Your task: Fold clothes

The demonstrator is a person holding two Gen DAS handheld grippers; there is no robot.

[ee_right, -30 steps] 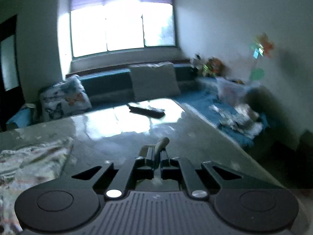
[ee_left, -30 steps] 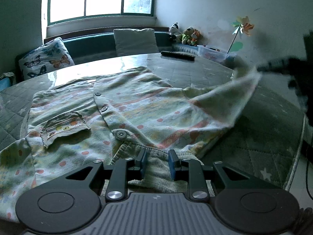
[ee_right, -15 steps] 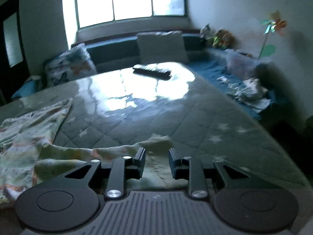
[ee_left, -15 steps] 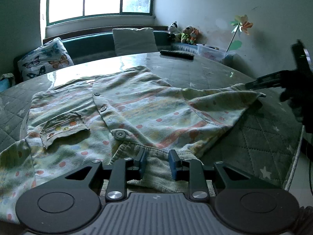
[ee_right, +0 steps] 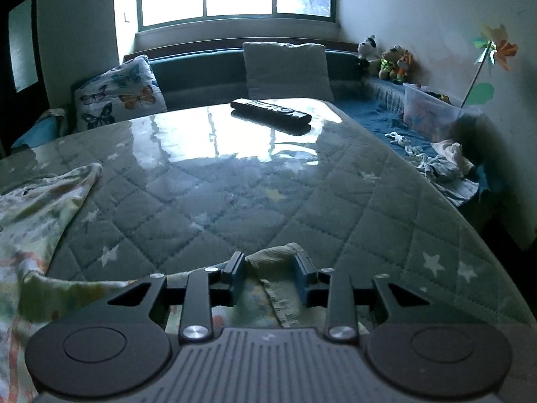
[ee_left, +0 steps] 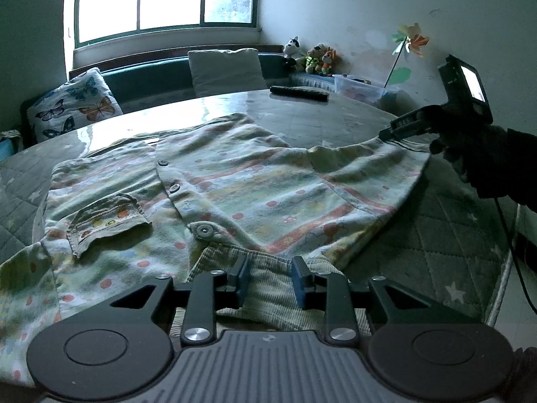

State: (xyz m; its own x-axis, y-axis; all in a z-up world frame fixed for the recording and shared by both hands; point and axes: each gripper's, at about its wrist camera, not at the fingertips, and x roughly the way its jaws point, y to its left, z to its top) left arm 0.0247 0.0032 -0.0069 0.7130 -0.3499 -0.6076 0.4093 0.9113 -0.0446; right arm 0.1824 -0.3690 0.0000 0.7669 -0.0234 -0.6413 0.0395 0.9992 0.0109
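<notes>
A pale spotted child's shirt [ee_left: 255, 181] with buttons and a corduroy pocket [ee_left: 107, 221] lies spread front-up on the table. My left gripper [ee_left: 268, 278] is open, its fingers on either side of the ribbed corduroy collar [ee_left: 268, 297] at the near edge. The right sleeve stretches out to the right. In the left wrist view a gloved hand [ee_left: 476, 154] holds my right gripper [ee_left: 386, 133] at the sleeve's end. My right gripper [ee_right: 270, 275] is open, and the sleeve cuff [ee_right: 275, 255] lies loose between its fingers on the table. The shirt's body [ee_right: 37, 208] shows at the left.
The quilted, star-patterned table [ee_right: 235, 194] has a glossy top and a rounded edge at the right. A black remote control [ee_right: 270, 112] lies at its far side. Behind are a bench with a butterfly cushion [ee_right: 117, 97], a grey cushion [ee_right: 285, 70], soft toys and a plastic box [ee_right: 433, 110].
My right gripper came down with the raised sleeve, laid it on the table and opened, letting the cuff go. The left gripper stayed open over the collar.
</notes>
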